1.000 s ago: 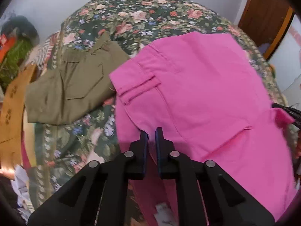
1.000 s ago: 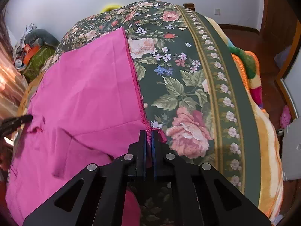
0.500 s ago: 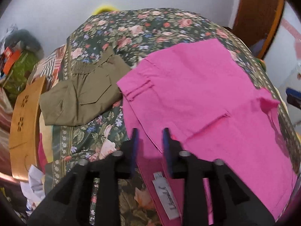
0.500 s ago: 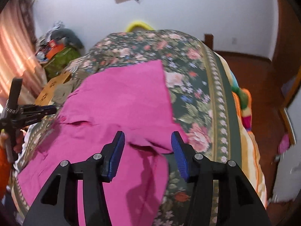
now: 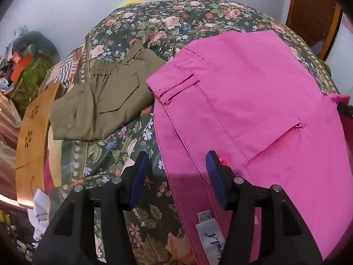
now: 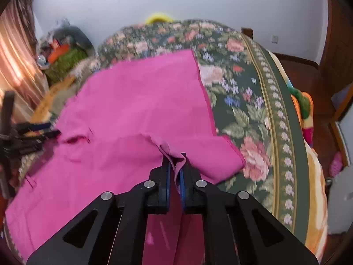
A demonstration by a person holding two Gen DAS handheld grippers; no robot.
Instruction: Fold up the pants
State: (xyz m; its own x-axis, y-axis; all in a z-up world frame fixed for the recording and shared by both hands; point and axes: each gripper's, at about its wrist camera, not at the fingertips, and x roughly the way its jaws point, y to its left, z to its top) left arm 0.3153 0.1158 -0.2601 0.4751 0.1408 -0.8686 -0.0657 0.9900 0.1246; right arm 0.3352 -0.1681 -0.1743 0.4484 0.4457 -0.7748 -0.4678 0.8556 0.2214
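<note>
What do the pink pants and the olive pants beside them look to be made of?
Pink pants: thin matte woven cloth, probably cotton; crisp topstitched seams, zip pocket. Olive pants: similar matte woven fabric, with a gathered elastic waistband. The exact fibre can't be told.

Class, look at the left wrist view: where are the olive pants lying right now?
The olive pants lie folded on the floral bedspread, left of the pink pants and nearly touching their waistband corner, beyond the open left gripper.

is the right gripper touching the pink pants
Touching. The right wrist view shows the right gripper with its jaws nearly closed on a raised fold of the pink pants, fabric pinched between the blue pads.
</note>
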